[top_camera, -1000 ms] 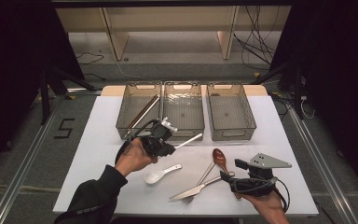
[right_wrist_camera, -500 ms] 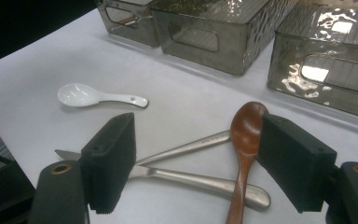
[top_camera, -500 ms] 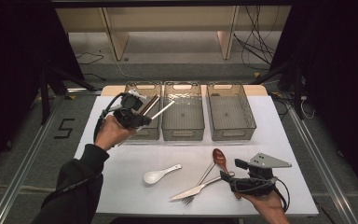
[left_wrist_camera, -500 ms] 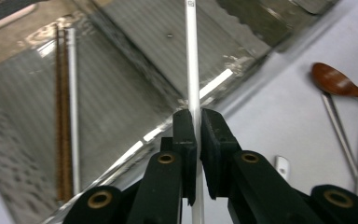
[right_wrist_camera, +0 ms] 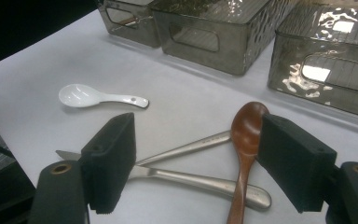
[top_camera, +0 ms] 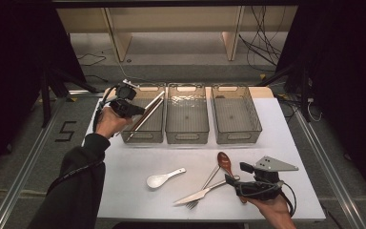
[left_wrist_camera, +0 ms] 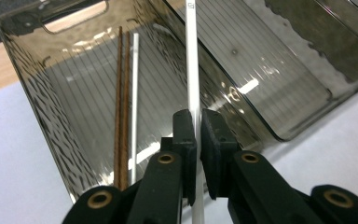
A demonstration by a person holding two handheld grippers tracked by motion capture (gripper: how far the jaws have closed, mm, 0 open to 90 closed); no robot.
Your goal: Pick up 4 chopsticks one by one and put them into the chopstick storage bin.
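So the left gripper (left_wrist_camera: pixel 196 140) has its fingers pinched tight on a white chopstick (left_wrist_camera: pixel 193 70), which hangs over the leftmost bin (top_camera: pixel 145 136) of three smoky clear bins sitting side by side at the far end of the surface (top_camera: pixel 138 162). That bin already has a pair of brown chopsticks (left_wrist_camera: pixel 121 102) and another white chopstick (left_wrist_camera: pixel 134 93) lying along its floor. The middle bin (top_camera: pixel 187 136) and right bin (top_camera: pixel 236 136) look bare. The left arm reaches out from the bottom left, hand at the bin's left rim. Closer to the person: a white soup spoon (top_camera: pixel 164 177), a knife (top_camera: pixel 200 194), a fork (top_camera: pixel 205 183) and a brown wooden spoon (top_camera: pixel 225 162), all crossing each other. The right gripper (right_wrist_camera: pixel 198 163) rests low right beside them, fingers spread wide around nothing, straddling the wooden spoon's handle.
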